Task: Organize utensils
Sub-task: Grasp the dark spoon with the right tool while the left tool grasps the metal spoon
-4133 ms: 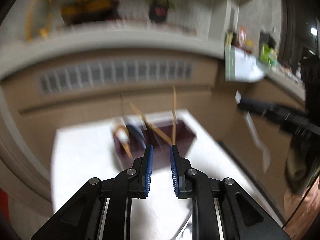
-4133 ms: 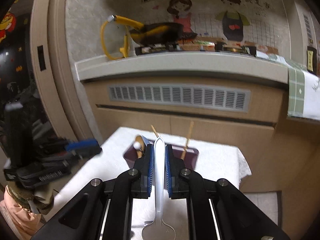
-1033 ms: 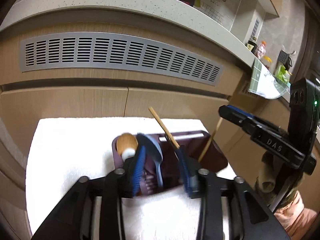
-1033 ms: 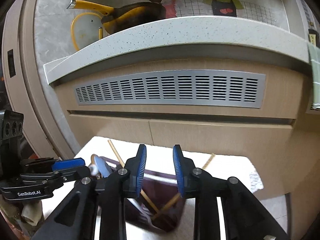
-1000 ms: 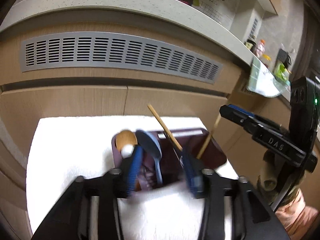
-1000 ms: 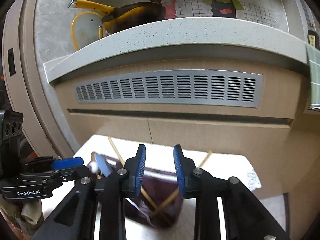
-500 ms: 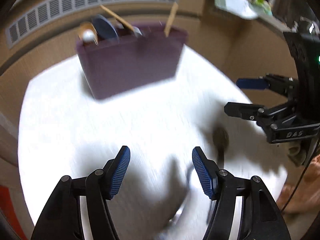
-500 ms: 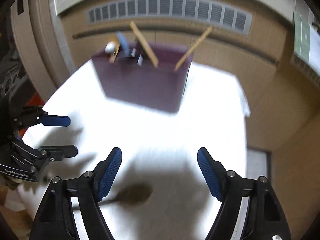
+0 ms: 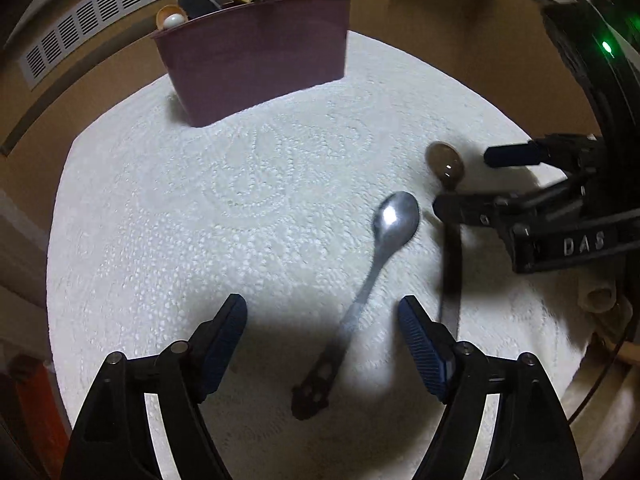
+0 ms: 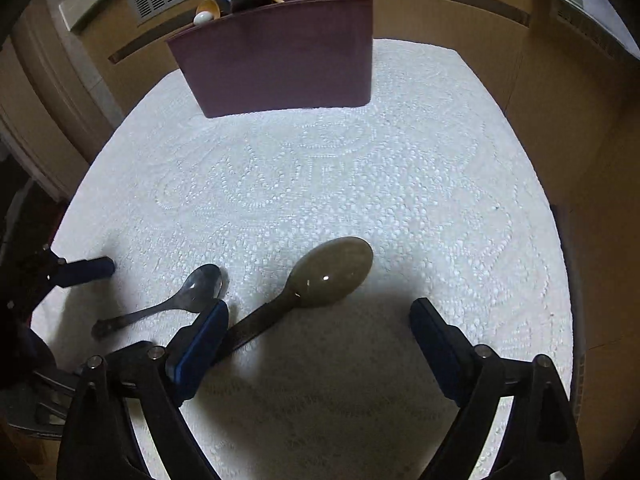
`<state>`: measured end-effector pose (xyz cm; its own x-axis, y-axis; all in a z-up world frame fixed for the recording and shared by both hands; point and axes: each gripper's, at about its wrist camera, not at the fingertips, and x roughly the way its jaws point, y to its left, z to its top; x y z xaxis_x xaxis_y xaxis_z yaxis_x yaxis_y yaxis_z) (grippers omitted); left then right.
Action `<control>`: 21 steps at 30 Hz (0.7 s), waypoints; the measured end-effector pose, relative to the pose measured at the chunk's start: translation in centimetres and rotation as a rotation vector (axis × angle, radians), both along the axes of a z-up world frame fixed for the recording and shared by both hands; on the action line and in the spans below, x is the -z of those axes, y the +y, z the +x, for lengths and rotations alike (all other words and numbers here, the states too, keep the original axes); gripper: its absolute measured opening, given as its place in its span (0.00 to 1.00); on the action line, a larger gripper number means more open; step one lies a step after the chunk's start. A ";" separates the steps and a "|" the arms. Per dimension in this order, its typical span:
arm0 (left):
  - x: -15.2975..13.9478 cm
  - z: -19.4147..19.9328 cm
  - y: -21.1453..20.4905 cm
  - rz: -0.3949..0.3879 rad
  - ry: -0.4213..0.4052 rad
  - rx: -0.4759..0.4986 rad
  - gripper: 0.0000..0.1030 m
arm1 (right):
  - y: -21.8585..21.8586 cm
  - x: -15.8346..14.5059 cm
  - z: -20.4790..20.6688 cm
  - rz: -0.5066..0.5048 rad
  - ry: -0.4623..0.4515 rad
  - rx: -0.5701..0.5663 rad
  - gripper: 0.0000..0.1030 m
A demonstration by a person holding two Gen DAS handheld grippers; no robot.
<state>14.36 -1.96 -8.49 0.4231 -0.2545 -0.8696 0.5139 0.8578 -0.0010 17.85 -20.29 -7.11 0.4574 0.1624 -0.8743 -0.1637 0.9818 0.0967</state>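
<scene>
Fingers of left gripper (image 9: 322, 322) spread wide, holding nothing, straddling the handle of the metal spoon (image 9: 394, 216) lying on the white cloth (image 9: 160, 208) over the counter. Right gripper (image 10: 320, 320) likewise wide and empty above the brown spoon (image 10: 330, 266); its handle runs under the left pad. Maroon holder (image 10: 280, 60) stands at the far edge, already stocked. Advice: centre each handle between the pads, lower to the cloth, close on the mid-handle. Readable: "DAS" on right gripper body.
</scene>
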 end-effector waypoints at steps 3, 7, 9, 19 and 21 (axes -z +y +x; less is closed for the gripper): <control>-0.1 1.7 0.6 0.016 -0.010 -0.067 0.79 | 0.2 0.1 0.0 -0.024 0.001 -0.026 0.90; -0.2 4.0 1.6 0.038 -0.027 -0.174 0.81 | 0.4 0.3 -0.6 -0.023 -0.004 -0.050 0.97; -0.2 4.9 2.1 0.047 -0.036 -0.224 0.82 | 0.8 0.5 -0.9 -0.036 -0.020 -0.070 1.00; 0.0 4.8 2.2 -0.017 0.033 -0.218 0.84 | -0.5 0.6 -2.7 -0.111 -0.056 -0.199 0.99; -0.1 4.2 1.7 -0.008 0.029 -0.195 0.84 | -1.8 0.5 -2.8 -0.126 -0.054 -0.195 0.99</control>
